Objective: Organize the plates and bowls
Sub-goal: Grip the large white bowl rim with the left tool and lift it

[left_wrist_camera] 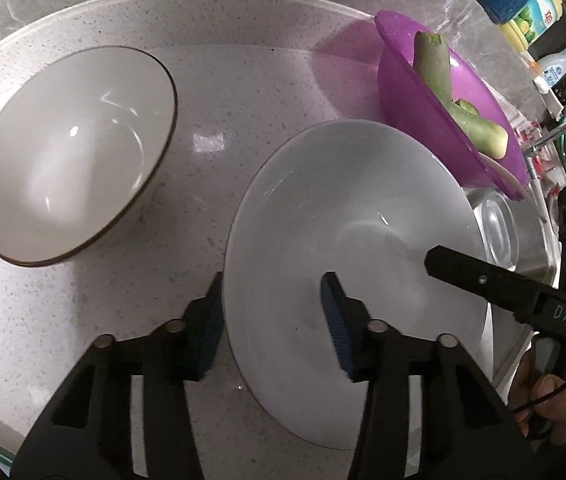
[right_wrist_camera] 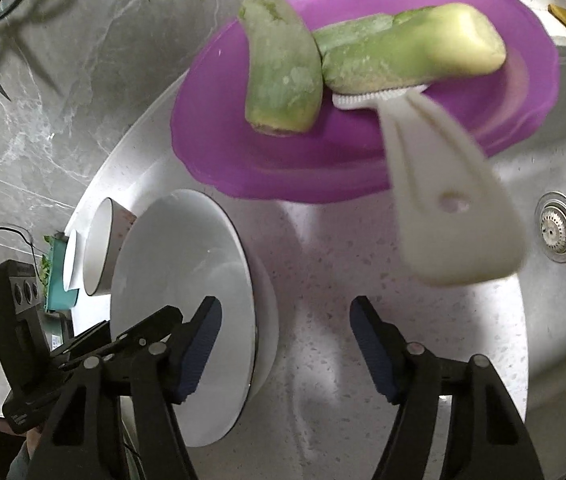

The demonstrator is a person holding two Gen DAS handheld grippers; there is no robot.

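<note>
A white plate (left_wrist_camera: 347,216) lies on the speckled counter (left_wrist_camera: 243,92). My left gripper (left_wrist_camera: 273,320) is open and straddles the plate's near left rim, one finger outside, one over the plate. A white bowl with a dark rim (left_wrist_camera: 71,156) sits to the left of the plate. In the right wrist view the plate (right_wrist_camera: 187,300) is at lower left, with the bowl (right_wrist_camera: 99,252) behind it. My right gripper (right_wrist_camera: 285,344) is open, its left finger over the plate, the right finger over the bare counter (right_wrist_camera: 323,260).
A purple bowl (left_wrist_camera: 407,104) with peeled green vegetable pieces (right_wrist_camera: 283,80) and a white peeler (right_wrist_camera: 439,200) stands right behind the plate. A steel sink (right_wrist_camera: 559,232) with a drain lies to the right. Bottles (left_wrist_camera: 539,20) stand at the far right.
</note>
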